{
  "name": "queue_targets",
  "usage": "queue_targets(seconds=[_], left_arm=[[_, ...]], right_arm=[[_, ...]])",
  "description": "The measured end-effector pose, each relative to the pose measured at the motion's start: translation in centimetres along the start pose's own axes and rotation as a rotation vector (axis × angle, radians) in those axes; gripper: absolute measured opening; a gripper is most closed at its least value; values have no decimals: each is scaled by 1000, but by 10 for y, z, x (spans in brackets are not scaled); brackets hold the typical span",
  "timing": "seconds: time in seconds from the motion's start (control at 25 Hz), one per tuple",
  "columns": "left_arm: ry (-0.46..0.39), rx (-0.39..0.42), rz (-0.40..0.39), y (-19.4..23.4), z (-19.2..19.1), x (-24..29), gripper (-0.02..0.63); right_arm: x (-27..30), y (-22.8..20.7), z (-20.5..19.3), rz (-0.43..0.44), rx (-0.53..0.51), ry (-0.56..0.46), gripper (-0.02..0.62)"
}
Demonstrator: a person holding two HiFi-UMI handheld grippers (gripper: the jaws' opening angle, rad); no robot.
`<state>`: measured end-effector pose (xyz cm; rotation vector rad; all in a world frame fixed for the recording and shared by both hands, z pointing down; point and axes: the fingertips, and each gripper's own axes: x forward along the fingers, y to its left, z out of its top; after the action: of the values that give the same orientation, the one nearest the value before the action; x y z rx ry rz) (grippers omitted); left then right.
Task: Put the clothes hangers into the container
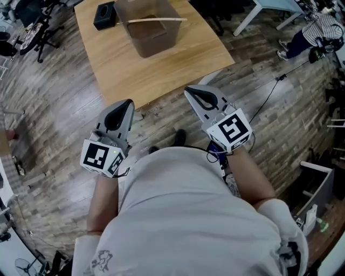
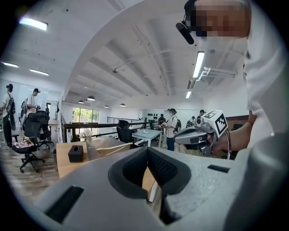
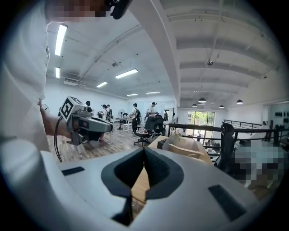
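both grippers hang short of the tabletop (image 1: 161, 70), over the wooden floor (image 1: 59, 124), close to the person's body. left gripper (image 1: 125, 103) is clenched, jaws pressed together with nothing between them; right gripper (image 1: 190, 90) is the same, clamped tight and empty. up on the tabletop sits the clear container (image 1: 161, 40), and a wooden hanger (image 1: 156, 20) is already in it, its bar lying along the rim and poking a little past the right edge. no other hanger shows on the tabletop or the floor in any view, so this looks like the late part of the job, or a pause to fetch more from somewhere out of view; hard to say which. a black box (image 1: 104, 15) stands just left of the container, clear of it. nothing blocks the way to the container. off to the sides: an office chair (image 1: 32, 32) at left, a cable (image 1: 269, 91) trailing across the floor at right, and a person in a striped top (image 1: 318, 29) well apart.
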<state>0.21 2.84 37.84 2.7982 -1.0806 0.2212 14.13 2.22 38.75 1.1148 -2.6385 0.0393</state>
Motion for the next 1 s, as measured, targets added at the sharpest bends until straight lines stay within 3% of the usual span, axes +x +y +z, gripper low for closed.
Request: queue_targets(seconds=[1.0], left_arm=[[-28,22,-53,-3,-15,-125,6]], right_arm=[[-12,140,15,-38,-25,-13,6]])
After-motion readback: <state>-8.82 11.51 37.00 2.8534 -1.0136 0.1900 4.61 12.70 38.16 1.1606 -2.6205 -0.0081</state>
